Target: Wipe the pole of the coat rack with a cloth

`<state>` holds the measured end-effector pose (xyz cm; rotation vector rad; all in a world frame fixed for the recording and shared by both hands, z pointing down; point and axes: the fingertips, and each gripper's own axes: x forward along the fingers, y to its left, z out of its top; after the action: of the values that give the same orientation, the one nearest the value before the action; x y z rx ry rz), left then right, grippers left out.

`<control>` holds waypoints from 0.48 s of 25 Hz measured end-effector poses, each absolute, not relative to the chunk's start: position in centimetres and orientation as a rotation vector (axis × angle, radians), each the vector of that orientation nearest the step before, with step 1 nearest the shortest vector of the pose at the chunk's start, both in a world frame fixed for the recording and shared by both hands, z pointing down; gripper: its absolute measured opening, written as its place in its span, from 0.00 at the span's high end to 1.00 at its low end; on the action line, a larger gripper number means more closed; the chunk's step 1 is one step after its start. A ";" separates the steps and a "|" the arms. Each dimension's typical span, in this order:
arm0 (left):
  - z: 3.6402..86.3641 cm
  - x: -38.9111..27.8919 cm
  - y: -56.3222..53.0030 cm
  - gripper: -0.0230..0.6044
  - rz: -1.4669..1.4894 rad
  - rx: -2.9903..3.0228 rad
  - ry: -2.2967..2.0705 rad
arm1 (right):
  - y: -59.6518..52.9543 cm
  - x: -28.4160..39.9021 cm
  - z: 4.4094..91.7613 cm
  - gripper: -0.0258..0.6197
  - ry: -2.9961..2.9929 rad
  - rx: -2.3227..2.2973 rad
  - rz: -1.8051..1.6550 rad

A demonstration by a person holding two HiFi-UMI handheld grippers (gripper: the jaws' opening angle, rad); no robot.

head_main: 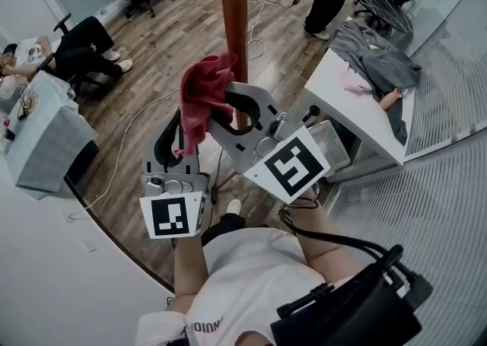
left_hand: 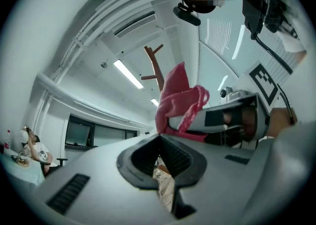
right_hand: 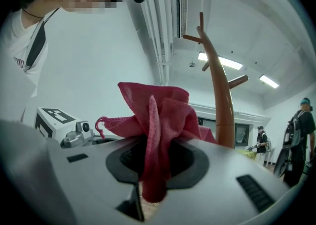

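Cloth [right_hand: 158, 115] clamped in right tongs [right_hand: 154, 145], beside pole [right_hand: 222, 105]; left tongs [left_hand: 159, 136] closed, perhaps nipping cloth edge.

The cloth [head_main: 199, 101] is pink-red, the pole [head_main: 233, 10] red-brown, the floor [head_main: 163, 48] brown wood-grain planks.

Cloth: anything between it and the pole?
Nothing visible. The cloth is clamped in the right gripper's jaws and sits right beside the pole, with its top edge against the pole in the head view. The left gripper is on the cloth's far side, away from the pole.
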<state>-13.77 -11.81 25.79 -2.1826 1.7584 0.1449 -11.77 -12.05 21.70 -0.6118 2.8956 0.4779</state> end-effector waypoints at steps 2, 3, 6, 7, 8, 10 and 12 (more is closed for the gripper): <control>25.9 -13.9 -11.8 0.94 0.152 -2.192 1.778 | -11.5 -11.9 20.9 0.81 2.859 -0.594 0.473; 25.9 -14.0 -11.8 0.94 0.150 -2.188 1.773 | -11.3 -11.9 20.5 0.81 2.841 -0.592 0.472; 25.7 -13.9 -11.8 0.94 0.149 -2.174 1.750 | -11.1 -11.2 19.5 0.81 2.801 -0.618 0.491; 25.6 -13.8 -11.8 0.94 0.150 -2.175 1.749 | -11.3 -10.8 19.2 0.81 2.790 -0.637 0.500; 25.6 -13.7 -11.9 0.94 0.150 -2.177 1.750 | -11.5 -10.4 18.8 0.81 2.777 -0.655 0.506; 25.7 -13.4 -12.0 0.94 0.148 -2.186 1.766 | -11.8 -9.3 18.0 0.81 2.743 -0.688 0.519; 25.8 -13.4 -12.1 0.94 0.154 -2.197 1.783 | -12.2 -8.3 17.2 0.81 2.700 -0.723 0.542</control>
<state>-13.35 -12.08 25.77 -2.1968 1.7827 0.1541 -8.33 -12.16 17.16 -0.7233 2.7001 0.5416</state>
